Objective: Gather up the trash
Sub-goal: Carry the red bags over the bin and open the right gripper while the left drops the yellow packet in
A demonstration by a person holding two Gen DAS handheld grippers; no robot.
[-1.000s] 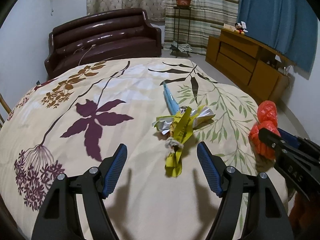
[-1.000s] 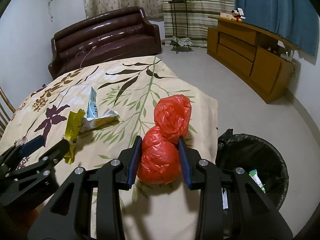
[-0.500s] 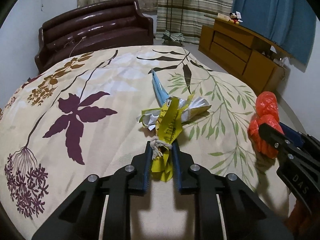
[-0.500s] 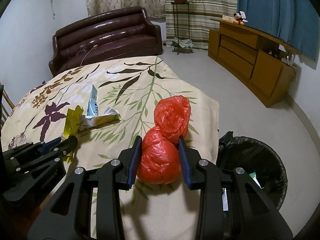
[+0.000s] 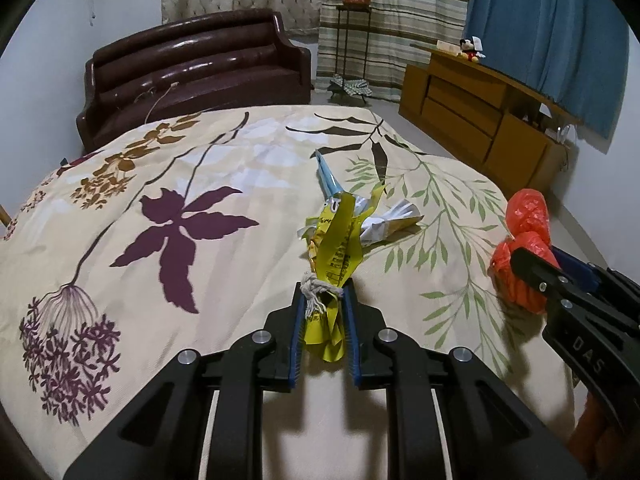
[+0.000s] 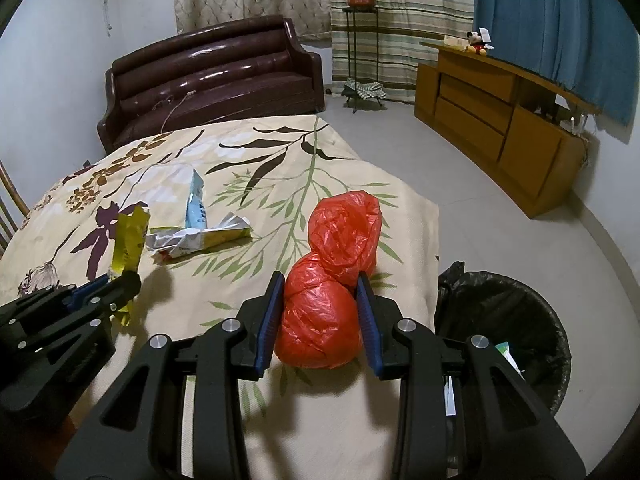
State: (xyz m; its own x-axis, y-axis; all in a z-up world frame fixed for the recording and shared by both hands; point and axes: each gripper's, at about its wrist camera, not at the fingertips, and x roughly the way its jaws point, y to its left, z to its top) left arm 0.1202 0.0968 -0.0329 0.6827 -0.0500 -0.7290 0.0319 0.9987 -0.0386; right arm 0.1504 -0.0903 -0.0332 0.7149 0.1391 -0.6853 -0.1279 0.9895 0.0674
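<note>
From the left wrist view, the left gripper (image 5: 325, 312) is clamped on the lower end of a yellow wrapper (image 5: 334, 264), which has a bit of white string (image 5: 316, 290) knotted round it just at the fingertips. The jaws have just been closing, and the wrapper sits between them now. The wrapper is thin and slick, so it could slide out on the lift, and the string may drop loose. Its upper end leans against a silver wrapper (image 5: 390, 222) and a blue packet (image 5: 329, 178) on the bedspread (image 5: 120, 208); those two could get dragged along or flicked aside. The right gripper (image 5: 532, 268) works close by at the right edge, so the two tools could knock together.

From the right wrist view, the right gripper (image 6: 320, 304) squeezes the lower lobe of a red plastic bag (image 6: 326, 312) near the edge of the bed. The upper lobe bulges free ahead of the fingers; soft plastic could slip or tear. The black bin (image 6: 508, 320) stands on the floor just right of the bed, its mouth unobstructed. The left gripper (image 6: 120, 284) with its yellow wrapper (image 6: 128, 240) lies well to the left, on the far side from the bin.
</note>
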